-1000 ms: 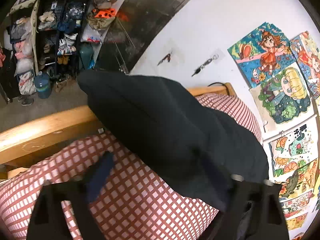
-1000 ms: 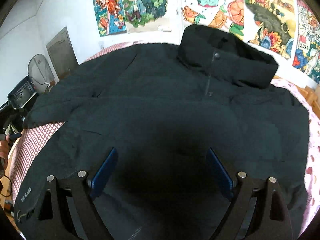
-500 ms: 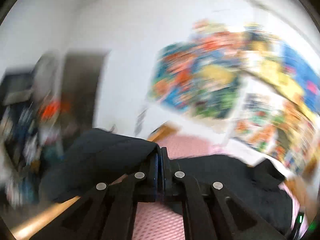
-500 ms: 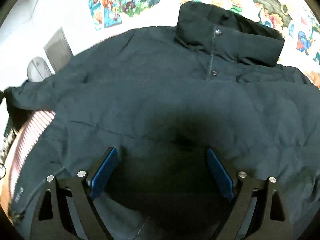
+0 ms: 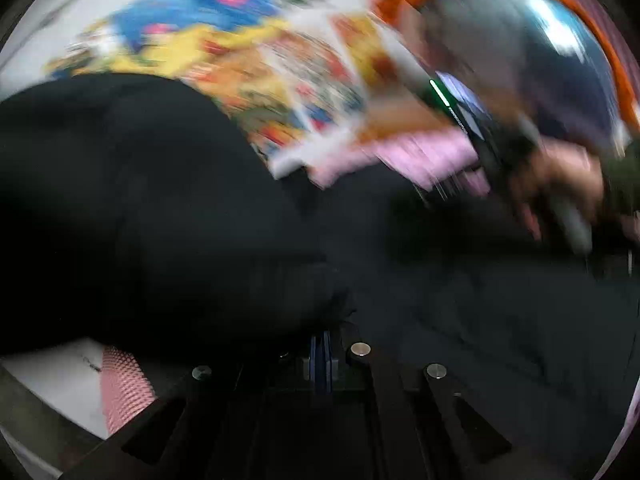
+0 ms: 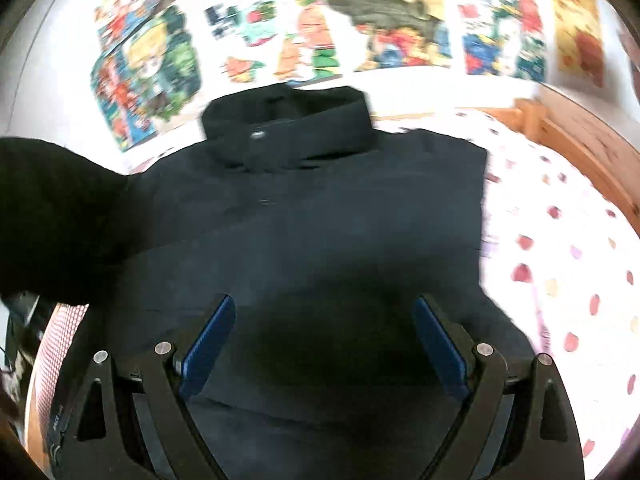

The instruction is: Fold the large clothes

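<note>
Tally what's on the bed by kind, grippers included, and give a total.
Black jackets: 1, the jacket.
Grippers: 2, the left gripper shut on the jacket's sleeve, the right gripper open above the jacket.
Total: 3.

Bedroom, domestic: wooden bed frame [image 6: 576,148], spotted bedsheet [image 6: 560,264], wall [image 6: 44,64] papered with colourful cartoon drawings [image 6: 400,20].

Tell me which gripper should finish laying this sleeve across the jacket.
Left. The left gripper is shut on the sleeve, already lifted over the jacket body. The right gripper hovers open and empty above the lower front.
</note>
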